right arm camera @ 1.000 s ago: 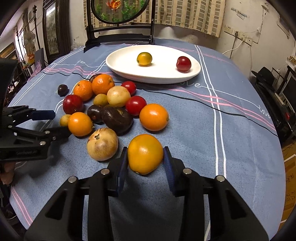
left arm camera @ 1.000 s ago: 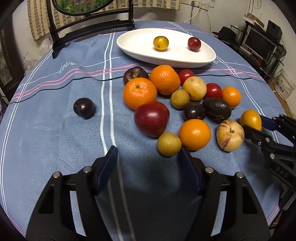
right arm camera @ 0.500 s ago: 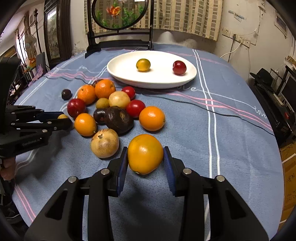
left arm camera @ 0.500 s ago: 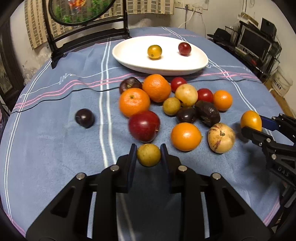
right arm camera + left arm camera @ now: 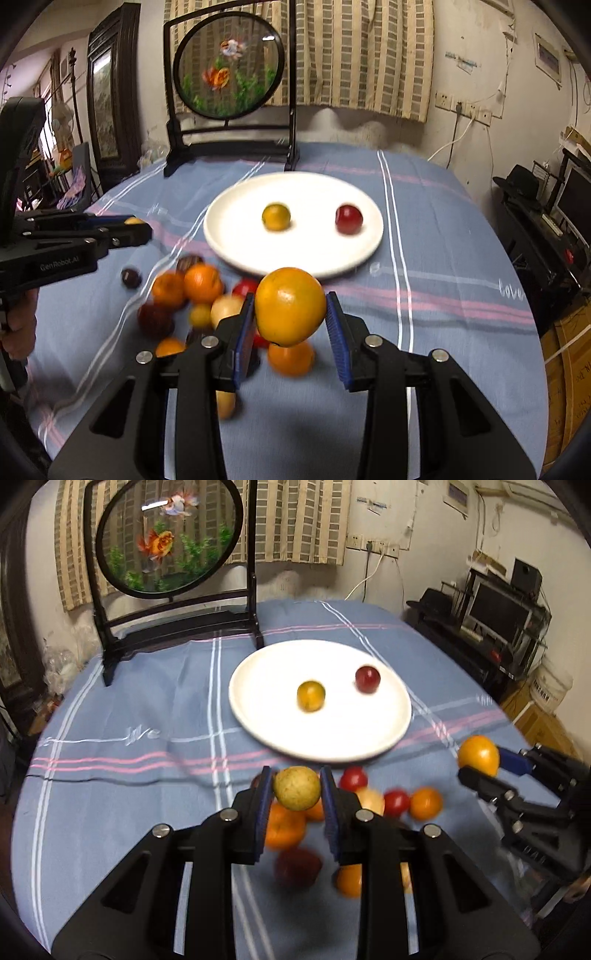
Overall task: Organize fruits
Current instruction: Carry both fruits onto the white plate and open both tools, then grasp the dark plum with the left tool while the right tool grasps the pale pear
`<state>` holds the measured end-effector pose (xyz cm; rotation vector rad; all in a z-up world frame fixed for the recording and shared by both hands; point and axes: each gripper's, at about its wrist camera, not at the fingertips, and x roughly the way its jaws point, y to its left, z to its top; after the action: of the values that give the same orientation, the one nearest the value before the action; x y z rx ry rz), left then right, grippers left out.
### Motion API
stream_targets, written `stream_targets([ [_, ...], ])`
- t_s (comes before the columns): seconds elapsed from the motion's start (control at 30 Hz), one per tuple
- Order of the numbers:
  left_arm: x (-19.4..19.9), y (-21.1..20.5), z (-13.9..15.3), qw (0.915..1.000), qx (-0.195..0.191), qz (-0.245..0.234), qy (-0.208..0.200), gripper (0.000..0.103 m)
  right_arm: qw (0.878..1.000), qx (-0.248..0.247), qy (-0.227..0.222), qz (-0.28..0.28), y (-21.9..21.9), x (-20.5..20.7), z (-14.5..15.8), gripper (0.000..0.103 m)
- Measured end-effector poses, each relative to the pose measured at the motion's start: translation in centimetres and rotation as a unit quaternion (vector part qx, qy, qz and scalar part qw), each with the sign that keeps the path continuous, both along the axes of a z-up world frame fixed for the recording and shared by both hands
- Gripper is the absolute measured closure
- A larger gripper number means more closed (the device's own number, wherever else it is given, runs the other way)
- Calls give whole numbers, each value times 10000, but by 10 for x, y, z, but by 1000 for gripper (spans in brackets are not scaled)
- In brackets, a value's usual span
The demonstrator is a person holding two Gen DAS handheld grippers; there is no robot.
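My left gripper (image 5: 296, 788) is shut on a small yellow-green fruit (image 5: 296, 788), held above the pile of fruits (image 5: 369, 805) on the blue tablecloth. My right gripper (image 5: 290, 307) is shut on a large orange-yellow fruit (image 5: 290, 307), also lifted off the cloth. Beyond both sits the white plate (image 5: 258, 686) with a small yellow fruit (image 5: 311, 695) and a red fruit (image 5: 367, 679) on it. In the left wrist view the right gripper (image 5: 480, 760) shows at the right with its fruit (image 5: 478, 755). The right wrist view shows the left gripper (image 5: 142, 228) at the left.
A round goldfish screen in a black stand (image 5: 170, 539) rises at the table's far edge behind the plate. Oranges, red, dark and pale fruits (image 5: 184, 291) lie blurred below the grippers. A person's hand (image 5: 18, 325) holds the left gripper's handle. Shelves with a monitor (image 5: 498, 613) stand right.
The left gripper closed on the small yellow-green fruit and lifted it. The right gripper rose with the orange-yellow fruit. Both views tilted up toward the plate and the screen.
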<state>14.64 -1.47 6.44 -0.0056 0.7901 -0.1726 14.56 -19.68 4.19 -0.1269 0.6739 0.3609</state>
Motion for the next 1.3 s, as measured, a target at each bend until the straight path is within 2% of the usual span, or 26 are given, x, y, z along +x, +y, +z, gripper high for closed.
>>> stream_targets([
  [0.07,21,-3,-1,10000,-31,30,30,77,10000,16,1,-2,4,15,1,65],
  [0.2,58,-14,-12,9999,138,67,54,77,9999,-3,115,-92,14,52,-5,65],
  [0.3,85,-18,-24,9994,249,106,196,77,9993,-42,337,-167,22,82,-17,65],
  [0.5,117,-22,-51,9983,327,171,456,76,9972,-26,668,-350,26,108,-42,65],
  [0.53,119,-23,-54,9982,346,177,458,74,9968,-19,712,-366,25,109,-45,65],
  [0.6,121,-25,-58,9980,404,207,437,53,9959,2,817,-394,24,113,-50,63],
  [0.63,122,-26,-58,9980,423,238,396,41,9958,24,839,-378,23,114,-52,55],
  [0.7,121,-27,-58,9980,453,259,348,40,9964,103,766,-338,22,112,-50,50],
  [0.8,112,-24,-51,9982,484,213,294,37,9967,129,739,-316,21,109,-47,50],
  [0.93,86,-8,-38,9974,665,268,69,26,9973,175,675,-243,17,97,-38,50],
  [1.0,69,5,-33,9971,674,357,-5,25,9977,178,621,-225,14,89,-33,48],
  [1.1,47,25,-33,9967,627,501,73,25,9983,198,517,-206,10,69,-23,43],
  [1.3,9,51,-36,9954,584,741,193,23,9991,27,395,-135,7,27,-17,41],
])
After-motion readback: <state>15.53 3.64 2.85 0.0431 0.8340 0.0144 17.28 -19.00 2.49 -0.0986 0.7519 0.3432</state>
